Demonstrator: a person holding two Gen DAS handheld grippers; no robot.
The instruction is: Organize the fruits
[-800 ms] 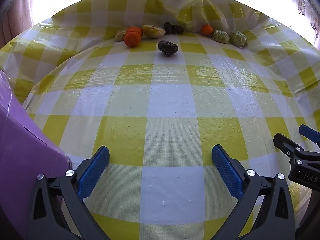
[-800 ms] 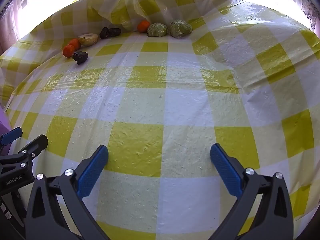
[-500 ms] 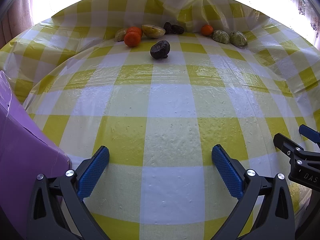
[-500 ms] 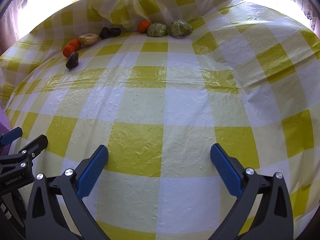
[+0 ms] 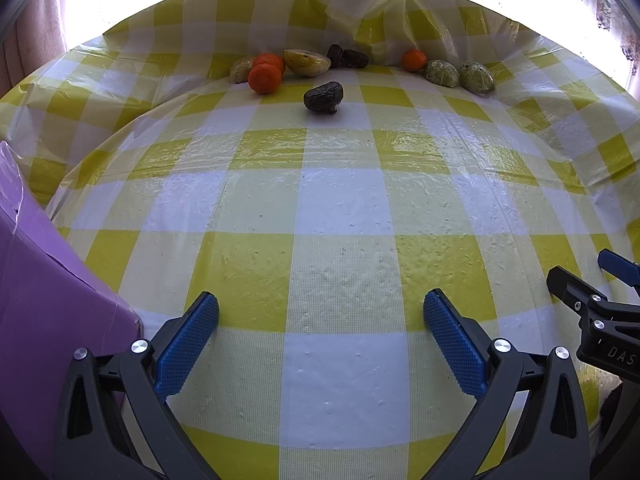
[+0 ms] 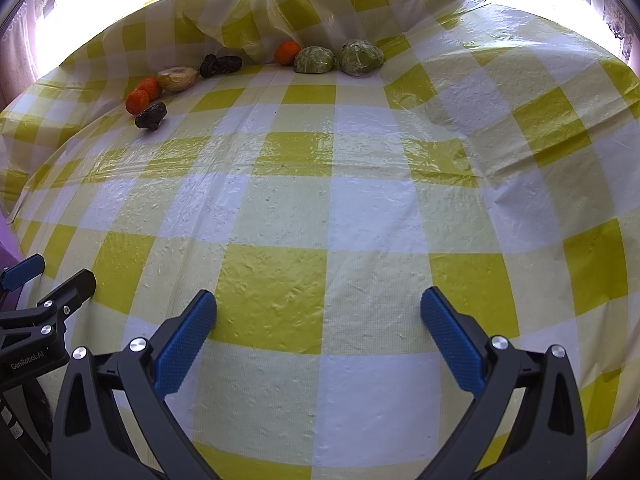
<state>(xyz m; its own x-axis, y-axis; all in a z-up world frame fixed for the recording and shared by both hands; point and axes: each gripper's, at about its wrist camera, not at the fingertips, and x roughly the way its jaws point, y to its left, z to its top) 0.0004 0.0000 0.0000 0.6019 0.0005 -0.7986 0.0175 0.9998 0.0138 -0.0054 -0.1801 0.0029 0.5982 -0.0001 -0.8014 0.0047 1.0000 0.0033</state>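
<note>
Left wrist view, lower left: purple box (image 5: 44, 288) at the frame edge, on the table (image 5: 344, 216) with its yellow-white check cloth. Left claw (image 5: 320, 320) at bottom centre, spread wide, holding nothing. Fruit sits in a row along the far edge, top of frame: pale fruit (image 5: 240, 70), two oranges (image 5: 264, 78) touching, yellow fruit (image 5: 307, 63), two dark ones (image 5: 348, 58), third orange (image 5: 414, 60), two green fruits (image 5: 458, 74). One dark fruit (image 5: 323, 97) lies alone, just in front of the row. Right wrist view: right claw (image 6: 318, 318) bottom centre, also wide open and empty, well apart from the fruit.
</note>
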